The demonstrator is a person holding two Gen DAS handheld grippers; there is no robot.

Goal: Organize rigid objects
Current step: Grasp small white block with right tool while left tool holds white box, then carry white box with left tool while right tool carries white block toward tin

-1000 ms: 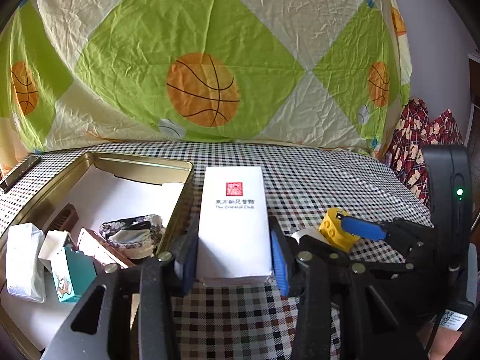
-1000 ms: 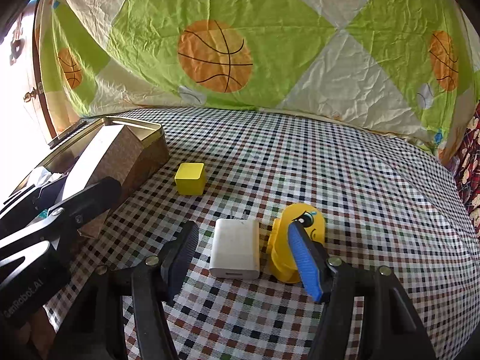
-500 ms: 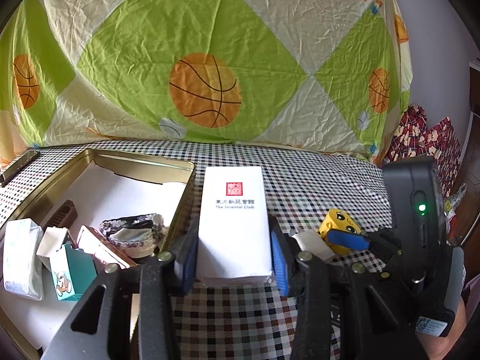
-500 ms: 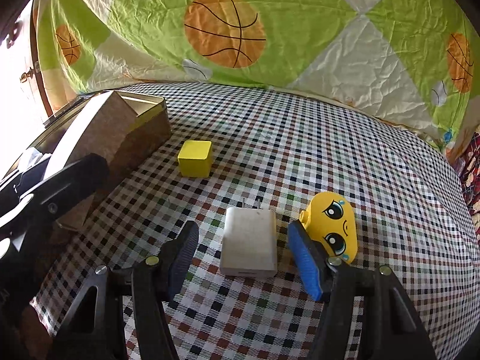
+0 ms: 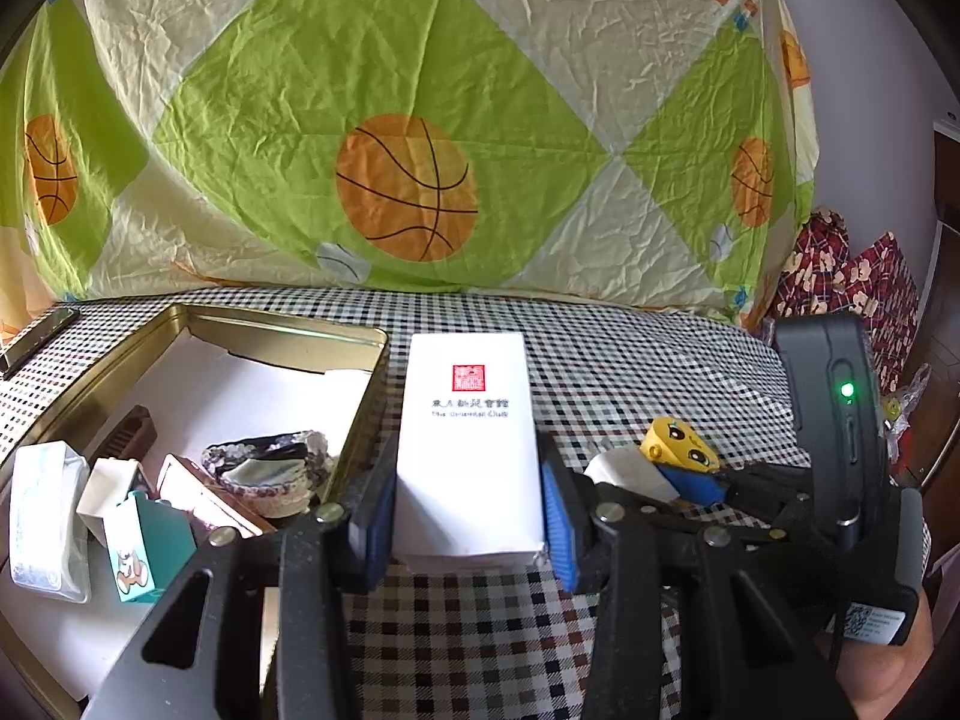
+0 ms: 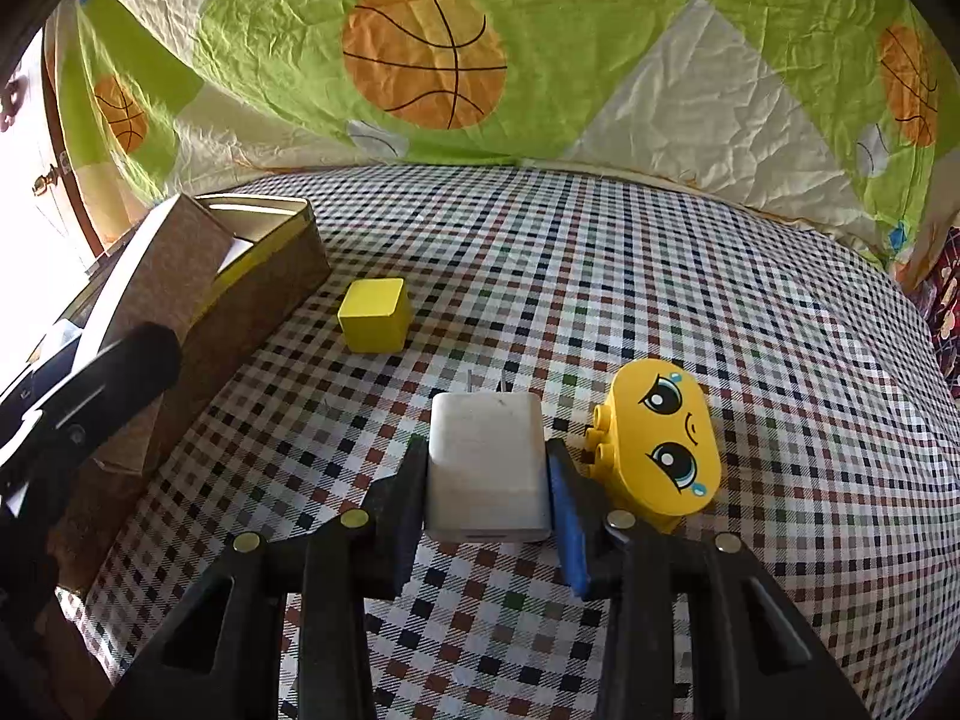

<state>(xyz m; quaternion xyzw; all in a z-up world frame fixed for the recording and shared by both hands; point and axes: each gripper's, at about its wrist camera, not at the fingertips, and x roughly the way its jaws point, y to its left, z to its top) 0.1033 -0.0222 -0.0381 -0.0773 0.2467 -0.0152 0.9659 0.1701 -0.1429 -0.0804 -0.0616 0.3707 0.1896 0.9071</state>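
My left gripper point(image 5: 468, 498) is shut on a tall white box point(image 5: 468, 438) with a red seal, held just right of a gold tin point(image 5: 288, 330). My right gripper point(image 6: 486, 480) is shut on a white charger point(image 6: 487, 465) that rests on the checkered cloth. A yellow toy block with a face point(image 6: 660, 450) lies on its side, touching the right finger's outer side; it also shows in the left wrist view point(image 5: 681, 444). A yellow cube point(image 6: 373, 315) sits farther back, near the tin point(image 6: 282, 252). The white box shows brown-sided in the right wrist view point(image 6: 162, 282).
The tin holds several small items: a teal carton point(image 5: 144, 546), a white packet point(image 5: 39, 522), a foil cup point(image 5: 264, 468), a brown piece point(image 5: 126, 432). A basketball-print sheet point(image 6: 420, 54) hangs behind. A dark phone-like item point(image 5: 36, 336) lies far left.
My right gripper moved left from the yellow face block, which tipped over, and closed on the white charger. My left gripper kept hold of the white box.
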